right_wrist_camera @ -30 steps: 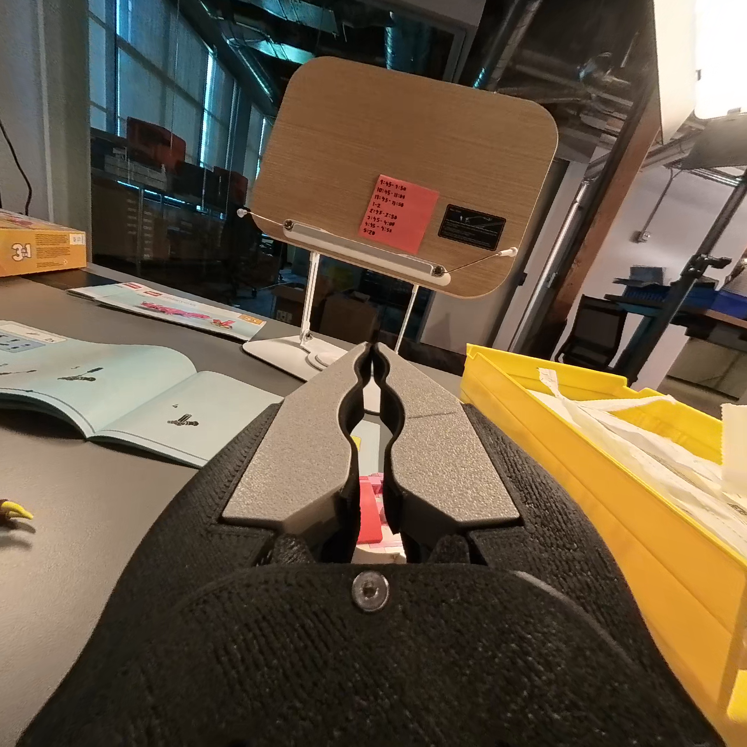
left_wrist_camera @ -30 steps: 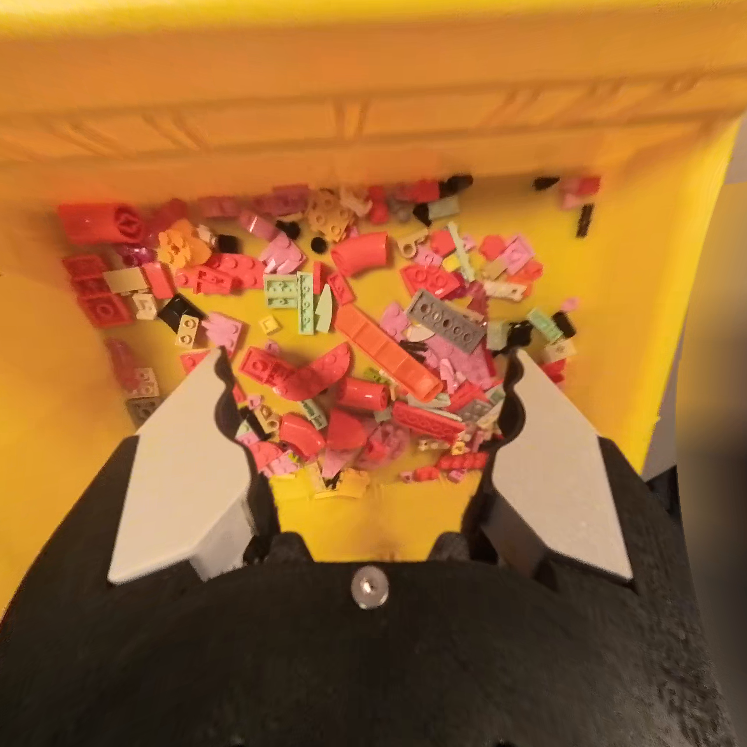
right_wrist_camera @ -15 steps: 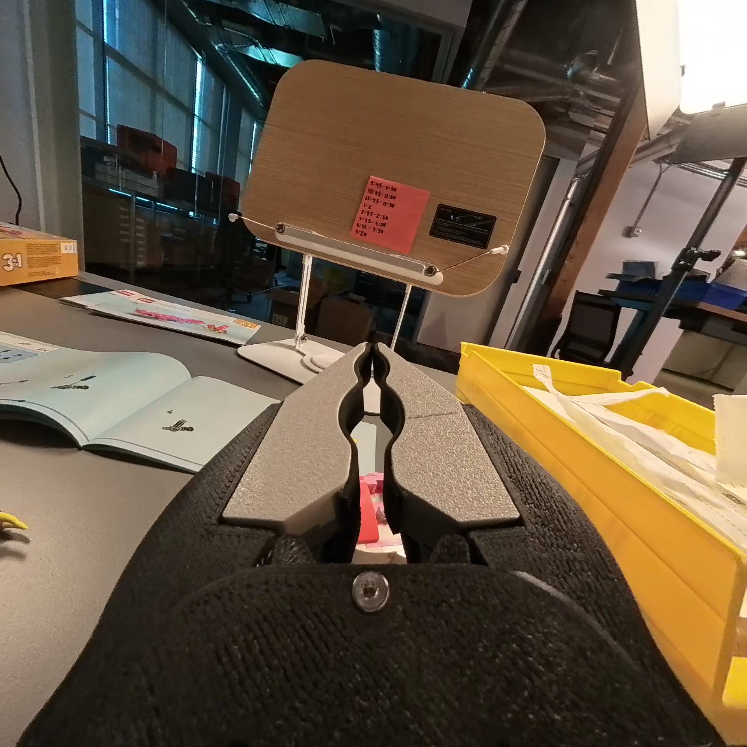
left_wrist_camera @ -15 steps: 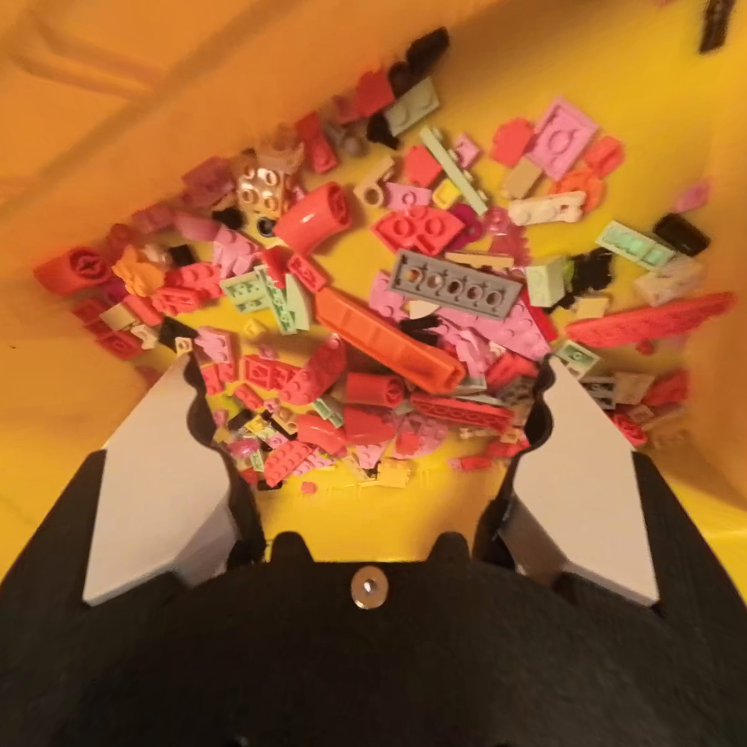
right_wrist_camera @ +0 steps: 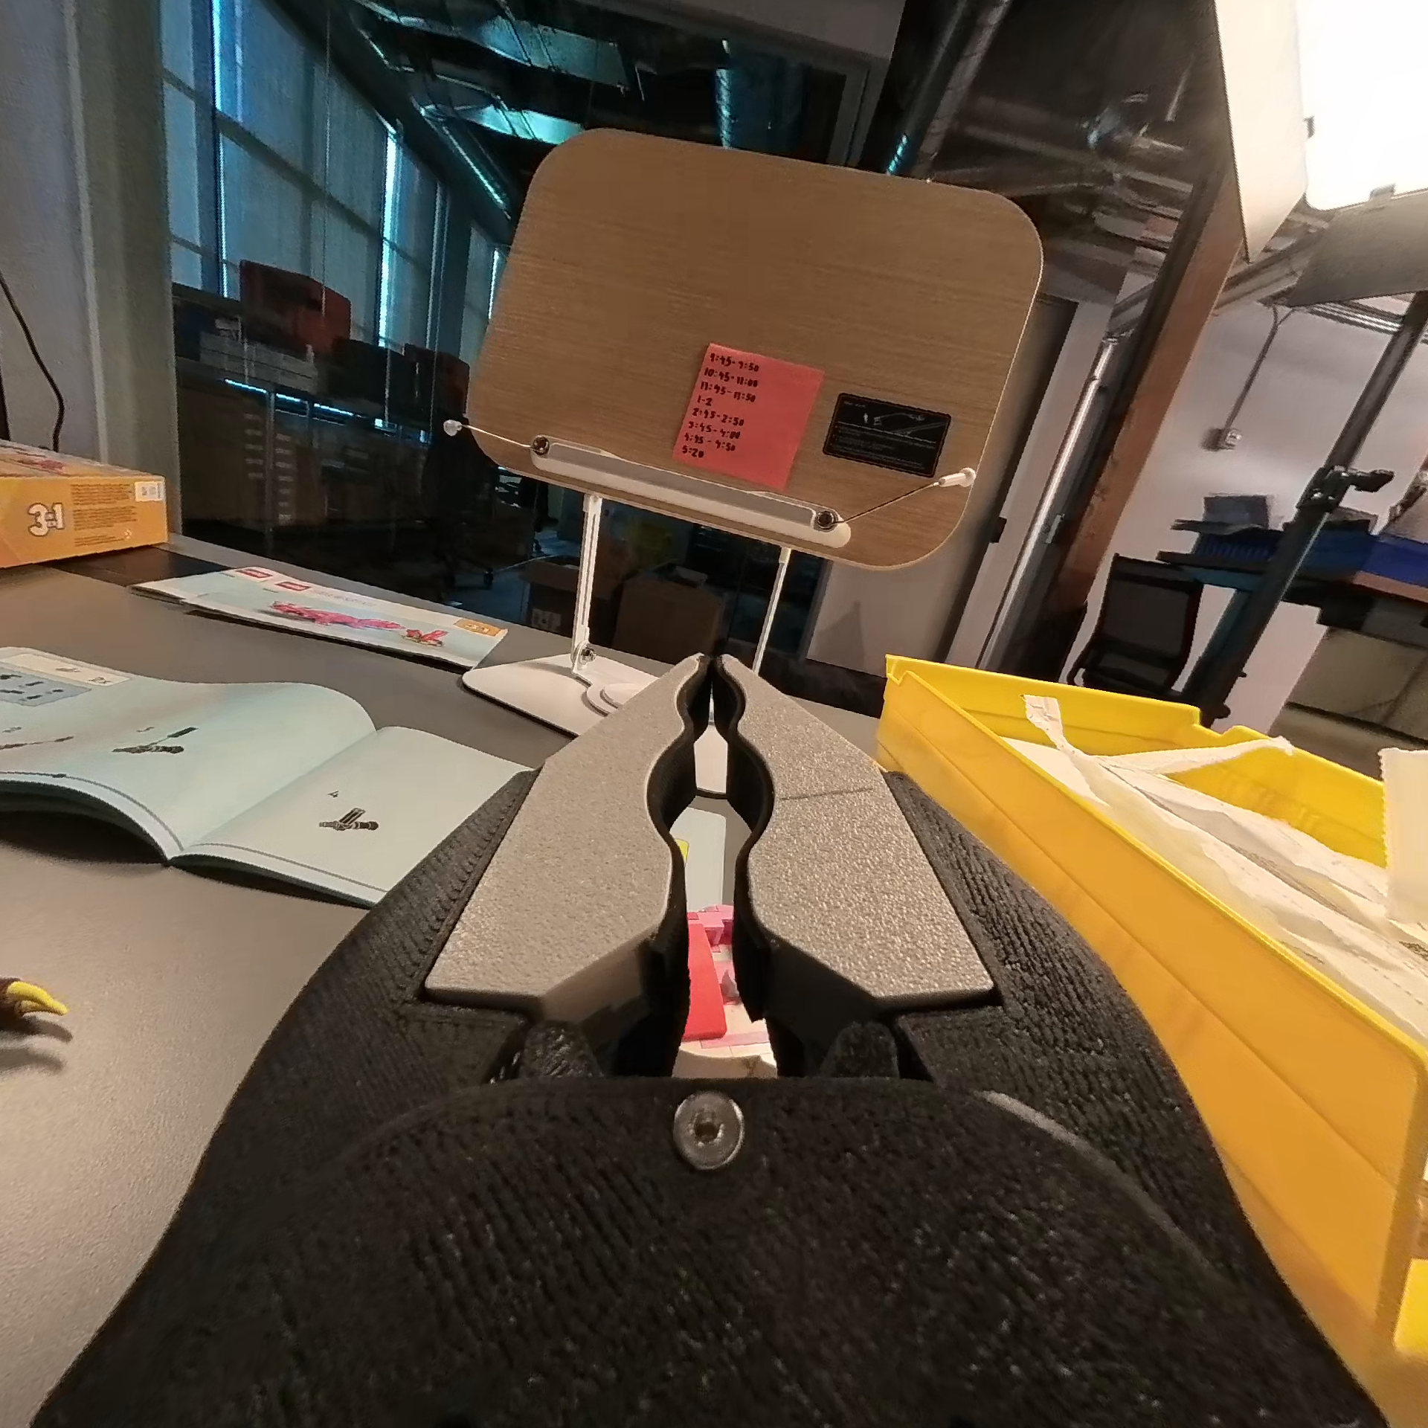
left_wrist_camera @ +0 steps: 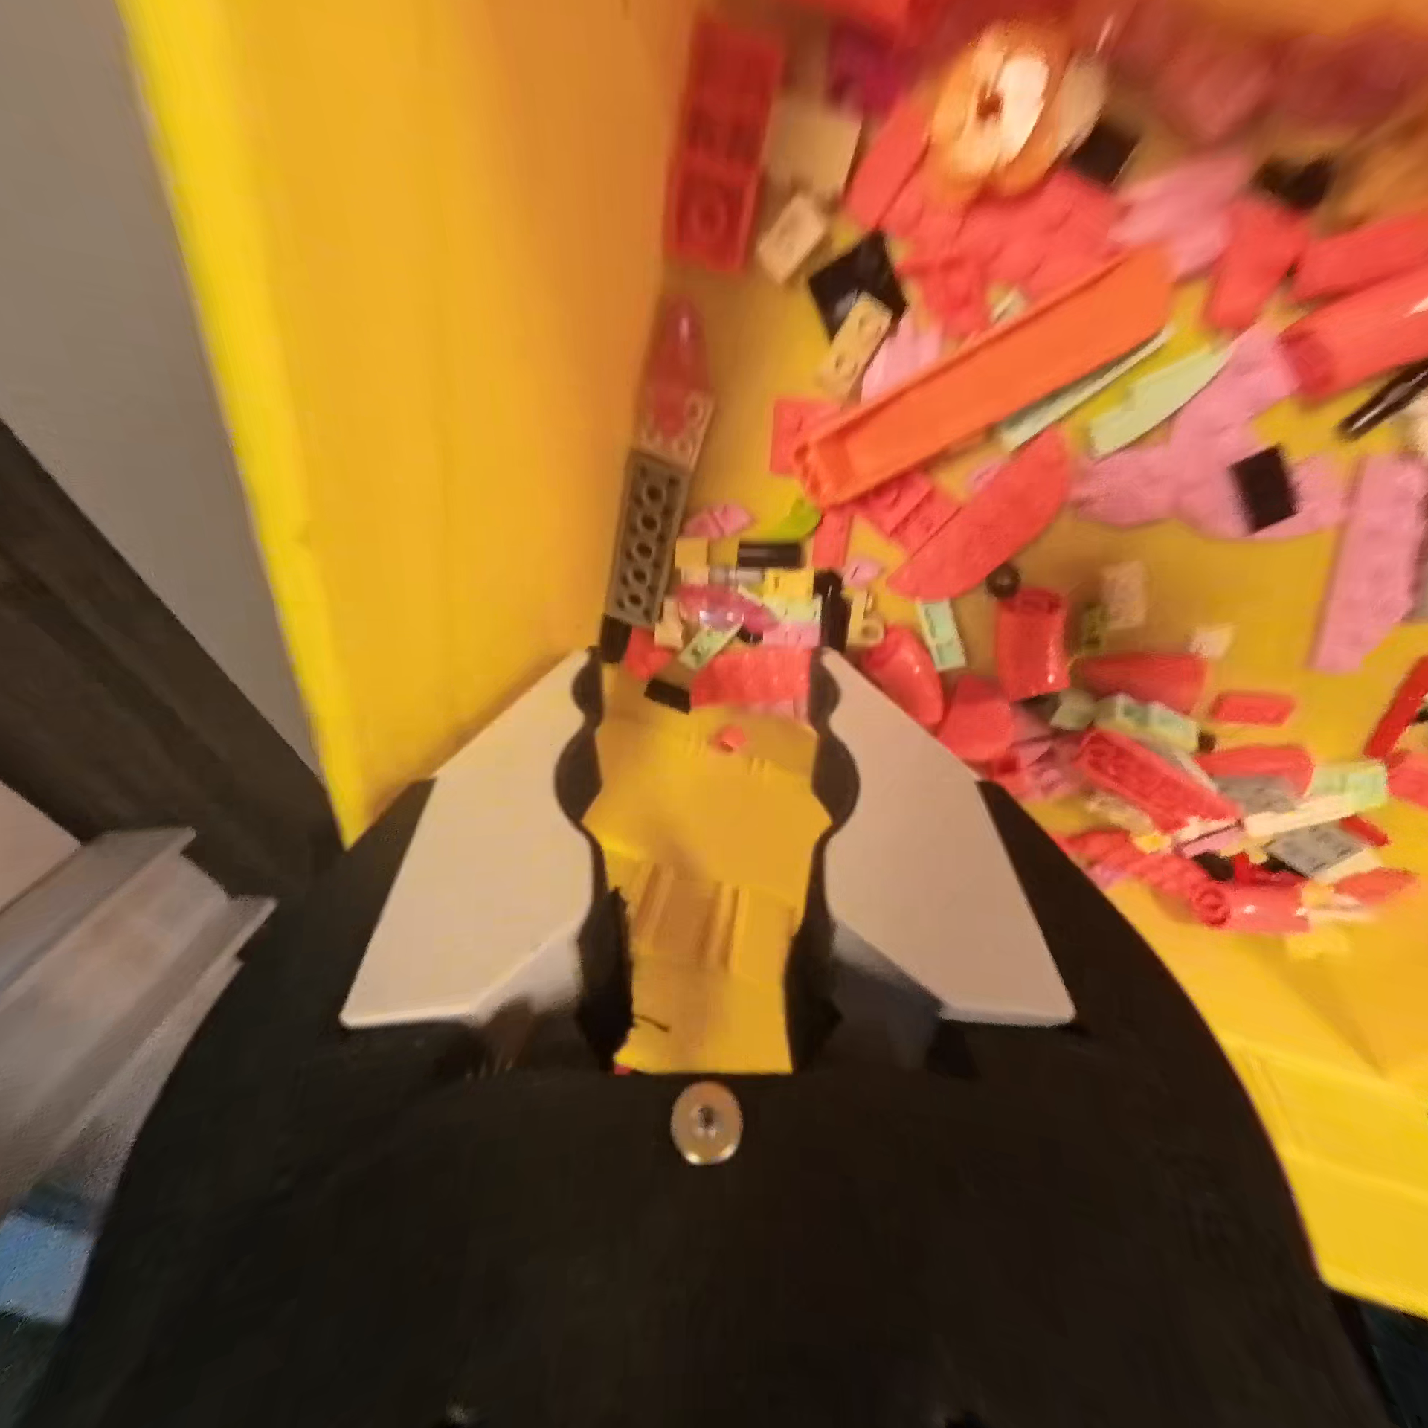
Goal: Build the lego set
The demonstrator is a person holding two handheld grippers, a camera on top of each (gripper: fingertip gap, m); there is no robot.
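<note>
In the left wrist view my left gripper (left_wrist_camera: pixel 705 664) is inside a yellow bin (left_wrist_camera: pixel 464 386), near its corner. Its jaws stand partly open. A coral-red curved brick (left_wrist_camera: pixel 746 676) lies between the fingertips; the left pad stands clear of it, so it is not gripped. A grey plate with holes (left_wrist_camera: pixel 645 541) leans against the wall just beyond, and a long orange piece (left_wrist_camera: pixel 989 394) lies farther in. The picture is blurred. My right gripper (right_wrist_camera: pixel 711 664) is shut with its tips together on nothing, above the dark table (right_wrist_camera: pixel 154 1043). A pink and red brick build (right_wrist_camera: pixel 707 974) shows below, through the gap at the finger bases.
Many loose coral, pink, mint and black bricks (left_wrist_camera: pixel 1120 695) cover the bin floor. In the right wrist view a wooden book stand (right_wrist_camera: pixel 742 324) stands ahead, an open booklet (right_wrist_camera: pixel 232 773) lies left, and a second yellow bin (right_wrist_camera: pixel 1082 850) with white paper bags stands right. Left tips to right tips: about 70 cm. My left tips are roughly 6 cm from the long orange piece (left_wrist_camera: pixel 989 394).
My left gripper has swung toward the bin's corner and wall, and its jaws have narrowed from wide open around the coral brick. My right gripper has stayed shut and nearly still.
</note>
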